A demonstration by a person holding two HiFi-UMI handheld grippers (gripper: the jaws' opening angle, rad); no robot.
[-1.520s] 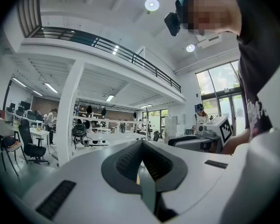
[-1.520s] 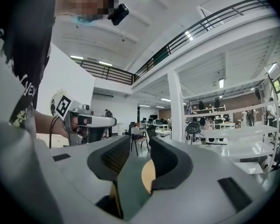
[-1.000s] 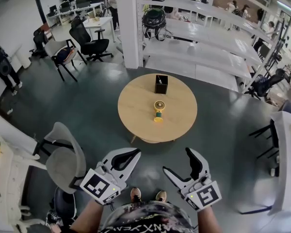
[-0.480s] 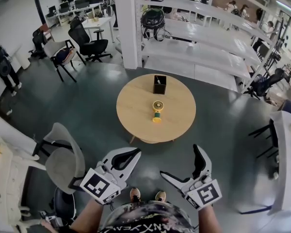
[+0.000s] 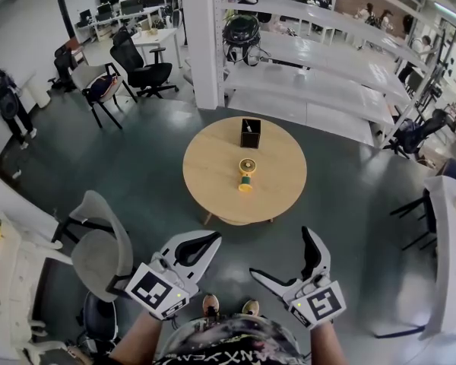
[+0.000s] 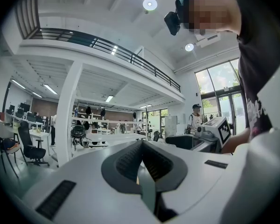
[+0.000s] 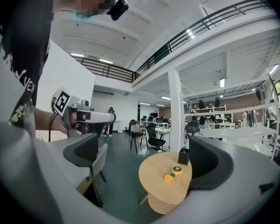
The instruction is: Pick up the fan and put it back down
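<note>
One small yellow-and-green fan (image 5: 247,173) is sitting near the middle of the round wooden table (image 5: 211,179), with neither gripper touching it.

Just beyond it, a black box (image 5: 251,133) is standing on the same tabletop. Both grippers are hovering well short of the table, over the grey floor (image 5: 137,166). The left gripper (image 5: 210,242) is pressing its jaws together with nothing between them. The right gripper (image 5: 281,254) has just been opening its jaws and is holding them wide apart and empty, framing the table in its own view.
</note>
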